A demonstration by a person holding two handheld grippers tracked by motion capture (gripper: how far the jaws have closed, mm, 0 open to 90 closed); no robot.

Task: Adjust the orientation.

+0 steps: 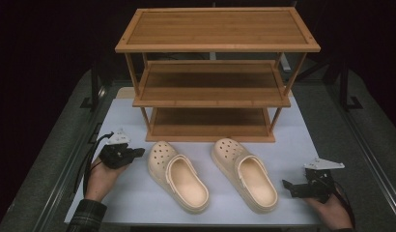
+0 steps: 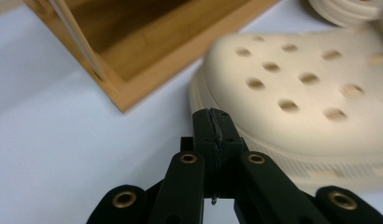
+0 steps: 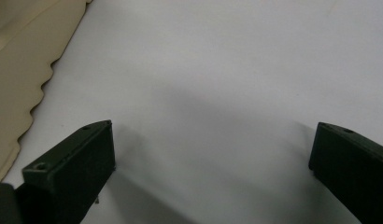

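Observation:
Two cream perforated clogs lie side by side on the white tabletop (image 1: 126, 113), toes toward a wooden rack. My left gripper (image 1: 139, 152) sits just left of the left clog (image 1: 179, 176), held in a hand and pointing at its toe. In the left gripper view its jaws (image 2: 213, 119) are pressed together with nothing between them, and the clog's toe (image 2: 311, 93) lies right behind the tips. My right gripper (image 1: 286, 186) rests low to the right of the right clog (image 1: 247, 174). It stands open (image 3: 213, 135) over bare table, with the clog's sole edge (image 3: 21, 70) at the left.
A three-shelf bamboo rack (image 1: 215, 43) stands at the back of the table behind the clogs, all shelves bare; its bottom corner (image 2: 119, 95) is near my left gripper. Grey floor and dark frame rails flank the table.

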